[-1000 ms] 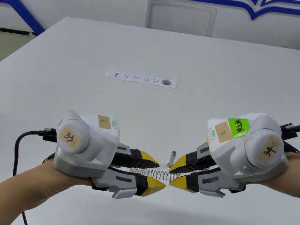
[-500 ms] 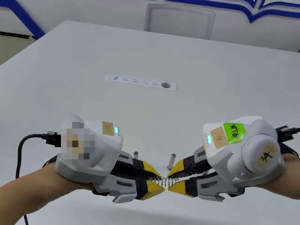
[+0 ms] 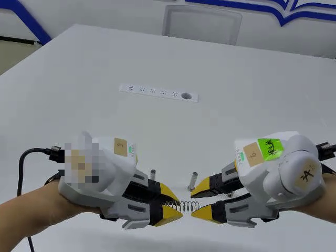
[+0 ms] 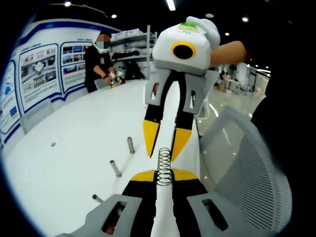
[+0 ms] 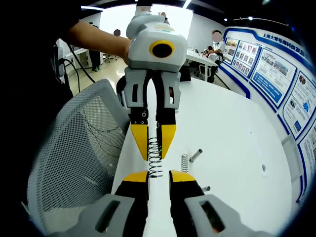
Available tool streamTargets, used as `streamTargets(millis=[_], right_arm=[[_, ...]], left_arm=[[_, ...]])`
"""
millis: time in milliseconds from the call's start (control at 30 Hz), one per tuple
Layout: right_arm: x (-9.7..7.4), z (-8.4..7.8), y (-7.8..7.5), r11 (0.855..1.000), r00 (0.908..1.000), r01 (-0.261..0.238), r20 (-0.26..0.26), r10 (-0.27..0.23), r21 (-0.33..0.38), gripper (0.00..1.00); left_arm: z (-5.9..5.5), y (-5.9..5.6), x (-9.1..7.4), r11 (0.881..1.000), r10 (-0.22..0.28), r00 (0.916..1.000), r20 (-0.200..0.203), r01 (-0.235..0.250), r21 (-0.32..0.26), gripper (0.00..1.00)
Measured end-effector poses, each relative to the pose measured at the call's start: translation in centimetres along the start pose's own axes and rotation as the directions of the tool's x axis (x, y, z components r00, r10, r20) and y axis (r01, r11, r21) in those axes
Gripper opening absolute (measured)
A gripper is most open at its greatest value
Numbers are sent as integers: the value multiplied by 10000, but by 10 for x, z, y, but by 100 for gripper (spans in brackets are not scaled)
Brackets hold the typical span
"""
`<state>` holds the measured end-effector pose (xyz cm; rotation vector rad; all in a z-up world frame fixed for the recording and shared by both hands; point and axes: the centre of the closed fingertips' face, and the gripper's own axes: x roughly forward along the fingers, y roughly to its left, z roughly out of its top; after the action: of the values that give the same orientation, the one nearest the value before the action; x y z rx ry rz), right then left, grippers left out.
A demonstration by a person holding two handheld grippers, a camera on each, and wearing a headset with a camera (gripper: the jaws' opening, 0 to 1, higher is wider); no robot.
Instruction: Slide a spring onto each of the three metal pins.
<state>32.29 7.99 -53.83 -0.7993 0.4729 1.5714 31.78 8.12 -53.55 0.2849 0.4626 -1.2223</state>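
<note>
Left gripper [image 3: 179,206]: jaws closed on one end of the spring [image 3: 186,205], pointing inward, held level. Right gripper [image 3: 193,205]: jaws parted, tips either side of the spring's free end; contact cannot be told. Grippers nose to nose. Hands low over the near edge of the table [image 3: 236,105], forearms entering from either side. Left pin [image 3: 153,175] and right pin [image 3: 192,180] stand upright just beyond the tips.

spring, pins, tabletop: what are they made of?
Spring: thin bare wire, probably steel; grey coils with small glints.
Pins: metal, likely steel; silvery satin sheen.
Table: white matte top, laminate or painted board; can't tell which.
</note>
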Motion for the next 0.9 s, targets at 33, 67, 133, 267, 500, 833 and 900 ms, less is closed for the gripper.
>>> streamTargets(millis=[33, 67, 133, 267, 500, 833, 900], right_arm=[[1, 0, 0, 10000, 10000, -30, 33, 29, 82, 16], [1, -1, 0, 9998, 10000, -30, 50, 29, 203, 16], [1, 0, -1, 9990, 9997, -83, 224, 73, 444, 15], [0, 3, -2, 9950, 9979, -212, 629, 151, 980, 12], [-6, 9, 0, 9923, 9942, -448, 1019, 330, 1152, 11], [-9, 27, 0, 9912, 9868, -668, 1541, 487, 1142, 11], [-9, 30, -1, 9895, 9844, -720, 1688, 503, 1250, 11]], left_arm=[[2, 0, 0, 10000, -5, 10000, 66, 5, 6, 10], [3, 0, -1, 10000, -15, 9999, 140, 15, -15, 10], [5, 1, -1, 10000, -4, 9998, 213, 3, 9, 10], [7, 3, -3, 10000, 0, 9995, 311, 1, -5, 10], [7, 3, -2, 9999, -73, 9995, 292, 69, 131, 10], [-1, 5, 0, 9995, 1, 9999, -134, 3, 303, 10], [-1, 6, 0, 9996, 29, 9999, -135, -25, 294, 10]])
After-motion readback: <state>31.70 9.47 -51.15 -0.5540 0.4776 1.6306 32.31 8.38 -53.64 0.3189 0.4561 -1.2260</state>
